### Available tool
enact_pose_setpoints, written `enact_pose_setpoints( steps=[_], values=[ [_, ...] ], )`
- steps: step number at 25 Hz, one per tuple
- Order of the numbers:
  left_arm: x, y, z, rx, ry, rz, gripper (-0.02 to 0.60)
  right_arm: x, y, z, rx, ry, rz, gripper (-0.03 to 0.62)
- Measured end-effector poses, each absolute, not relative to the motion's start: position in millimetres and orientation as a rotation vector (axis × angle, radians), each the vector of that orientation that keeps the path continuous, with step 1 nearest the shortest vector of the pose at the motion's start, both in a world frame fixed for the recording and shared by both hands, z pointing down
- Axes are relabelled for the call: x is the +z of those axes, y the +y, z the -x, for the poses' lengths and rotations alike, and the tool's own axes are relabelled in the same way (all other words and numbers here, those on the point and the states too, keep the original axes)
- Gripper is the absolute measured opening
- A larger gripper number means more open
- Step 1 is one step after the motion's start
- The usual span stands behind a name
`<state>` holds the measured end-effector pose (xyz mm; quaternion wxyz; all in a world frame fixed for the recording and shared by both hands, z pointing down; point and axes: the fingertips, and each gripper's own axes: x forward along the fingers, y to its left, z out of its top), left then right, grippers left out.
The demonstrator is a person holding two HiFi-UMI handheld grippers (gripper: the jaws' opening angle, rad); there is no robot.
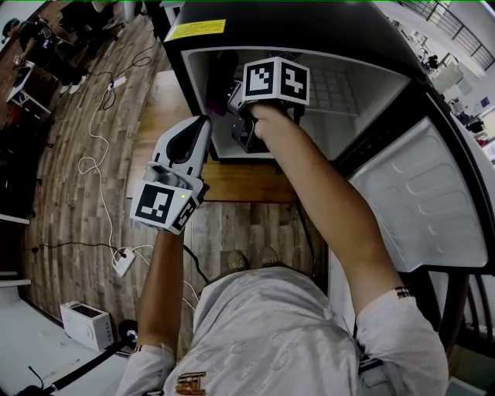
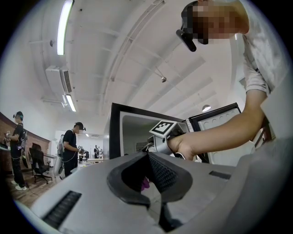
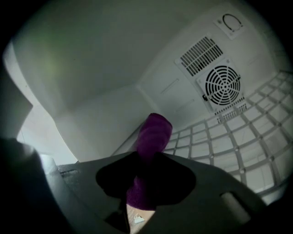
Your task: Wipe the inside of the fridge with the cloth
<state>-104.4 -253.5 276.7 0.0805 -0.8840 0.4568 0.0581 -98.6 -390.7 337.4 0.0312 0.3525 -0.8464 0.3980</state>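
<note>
Right gripper (image 3: 145, 183) clenched on purple cloth (image 3: 153, 132), reaching inside fridge (image 3: 91, 68), likely for wall wipe; left gripper (image 2: 149, 157) closed, empty, idle outside.

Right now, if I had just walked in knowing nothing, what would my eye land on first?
Probably the small black fridge with its door swung open, and an arm reaching in with the right gripper. Its jaws are clamped on a purple cloth, with a round fan grille on the white back wall beyond. The left gripper, with its black-and-white marker cube, hangs outside in front of the fridge.
</note>
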Motion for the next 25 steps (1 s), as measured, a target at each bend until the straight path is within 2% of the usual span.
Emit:
enact_pose_setpoints(
  steps=[25],
  values=[
    [270.5,-254.5,97.8,0.157,1.344,2.639,0.000,254.6,-367.1,84.7,1.406,-3.017,-0.945,0.112]
  ],
)
